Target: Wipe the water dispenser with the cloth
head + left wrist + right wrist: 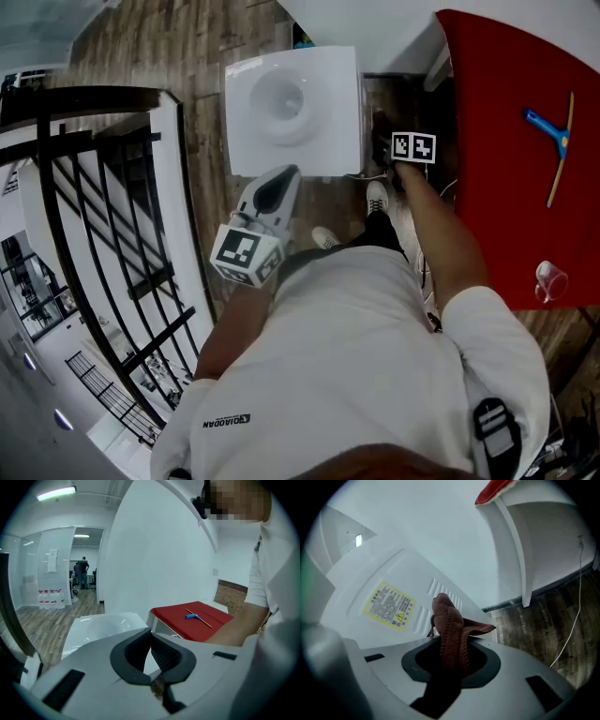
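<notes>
left gripper: jaws pressed together, empty, dispenser ahead | right gripper: jaws pinching cloth, dispenser just ahead

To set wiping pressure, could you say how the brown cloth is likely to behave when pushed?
The brown cloth, clamped in the right gripper, bunches and folds beyond the jaws, so it is probably floppy and would crumple against the water dispenser. Its ribbed weave likely grips rather than slides.
</notes>
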`<state>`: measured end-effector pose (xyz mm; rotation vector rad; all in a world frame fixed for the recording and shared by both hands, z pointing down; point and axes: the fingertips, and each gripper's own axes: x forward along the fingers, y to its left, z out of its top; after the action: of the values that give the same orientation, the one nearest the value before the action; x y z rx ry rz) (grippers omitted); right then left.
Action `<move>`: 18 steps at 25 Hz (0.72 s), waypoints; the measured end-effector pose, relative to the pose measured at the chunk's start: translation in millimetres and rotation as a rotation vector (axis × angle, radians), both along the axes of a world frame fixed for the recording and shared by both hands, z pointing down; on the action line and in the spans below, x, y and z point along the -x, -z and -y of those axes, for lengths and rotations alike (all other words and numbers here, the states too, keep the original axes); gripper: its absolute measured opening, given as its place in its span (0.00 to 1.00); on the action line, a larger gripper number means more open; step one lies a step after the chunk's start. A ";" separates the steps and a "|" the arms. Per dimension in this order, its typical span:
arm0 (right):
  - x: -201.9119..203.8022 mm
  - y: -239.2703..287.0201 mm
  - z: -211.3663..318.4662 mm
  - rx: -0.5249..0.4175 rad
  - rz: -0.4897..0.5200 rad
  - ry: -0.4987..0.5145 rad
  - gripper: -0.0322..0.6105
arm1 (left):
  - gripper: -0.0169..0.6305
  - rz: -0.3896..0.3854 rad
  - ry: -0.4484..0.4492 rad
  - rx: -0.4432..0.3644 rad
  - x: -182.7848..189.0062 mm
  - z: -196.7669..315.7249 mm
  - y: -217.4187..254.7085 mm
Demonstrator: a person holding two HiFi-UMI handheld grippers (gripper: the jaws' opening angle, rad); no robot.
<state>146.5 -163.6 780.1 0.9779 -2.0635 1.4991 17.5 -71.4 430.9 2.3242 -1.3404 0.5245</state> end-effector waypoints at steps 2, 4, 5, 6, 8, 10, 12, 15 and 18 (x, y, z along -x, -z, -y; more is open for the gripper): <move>-11.3 18.9 1.8 -0.037 0.002 -0.007 0.19 | 0.02 -0.011 -0.009 -0.014 -1.3 1.2 3.8; -22.6 42.6 3.3 -0.086 0.010 -0.006 0.19 | 0.02 -0.019 -0.018 -0.028 -2.4 0.9 7.8; -27.2 56.5 4.0 -0.114 0.015 0.000 0.19 | 0.02 -0.021 -0.021 -0.036 -1.8 0.8 9.6; -30.5 71.7 4.6 -0.145 0.020 0.009 0.19 | 0.02 -0.023 -0.020 -0.045 0.3 1.1 11.7; -33.8 105.3 5.1 -0.206 0.025 0.026 0.19 | 0.02 -0.028 -0.004 -0.064 9.9 2.3 18.0; -33.1 140.7 6.3 -0.267 0.032 0.042 0.19 | 0.02 -0.035 0.021 -0.089 21.3 5.1 27.0; -29.9 171.3 8.6 -0.320 0.042 0.060 0.19 | 0.02 -0.044 0.038 -0.116 29.3 8.1 36.2; -21.5 198.2 3.4 -0.357 0.046 0.087 0.19 | 0.02 -0.063 0.050 -0.146 34.4 4.8 46.1; -12.3 213.0 -4.2 -0.383 0.029 0.133 0.19 | 0.02 -0.082 0.062 -0.160 36.6 -1.8 47.8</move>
<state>158.7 -159.3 567.1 0.9304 -2.4392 1.0793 -19.1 -69.6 383.1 2.3931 -1.4577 0.3101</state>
